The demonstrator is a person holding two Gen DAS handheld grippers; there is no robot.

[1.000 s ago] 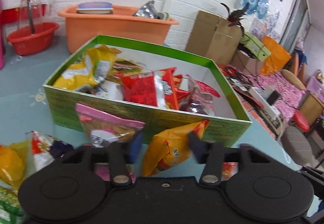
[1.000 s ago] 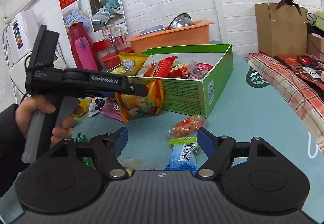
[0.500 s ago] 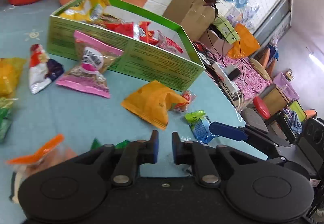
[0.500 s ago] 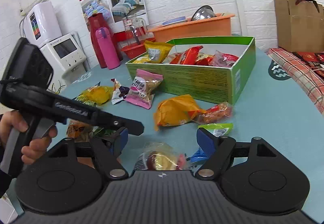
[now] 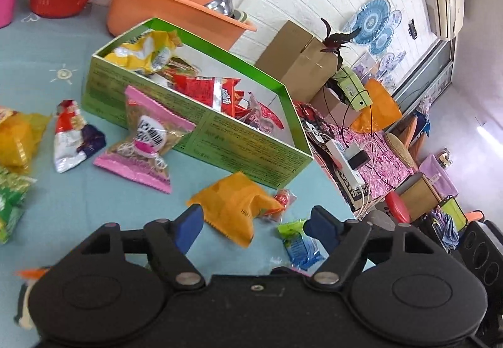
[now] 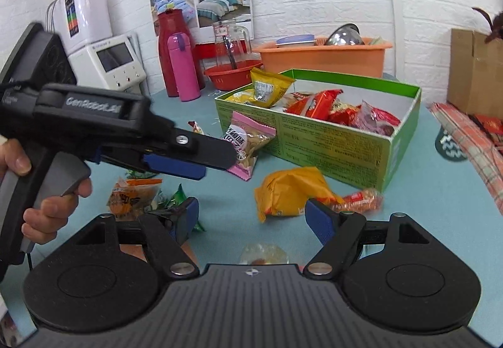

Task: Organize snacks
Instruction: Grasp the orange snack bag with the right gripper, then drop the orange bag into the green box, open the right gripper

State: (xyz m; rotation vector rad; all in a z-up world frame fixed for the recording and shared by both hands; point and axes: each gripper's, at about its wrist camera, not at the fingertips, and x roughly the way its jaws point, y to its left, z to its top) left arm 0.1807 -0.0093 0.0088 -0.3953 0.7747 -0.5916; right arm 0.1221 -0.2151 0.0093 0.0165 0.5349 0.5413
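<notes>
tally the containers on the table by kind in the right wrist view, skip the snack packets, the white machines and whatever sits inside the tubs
flasks: 2, red flask and pink flask
basins: 2, red basin and orange basin
jugs: 1, glass jug
boxes: 2, green box and cardboard box
total: 7

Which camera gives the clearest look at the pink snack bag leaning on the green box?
The left wrist view: the pink snack bag shows whole there, top seal to bottom edge, propped against the green box. In the right wrist view the left gripper crosses in front, hiding the bag's lower left part.
</notes>
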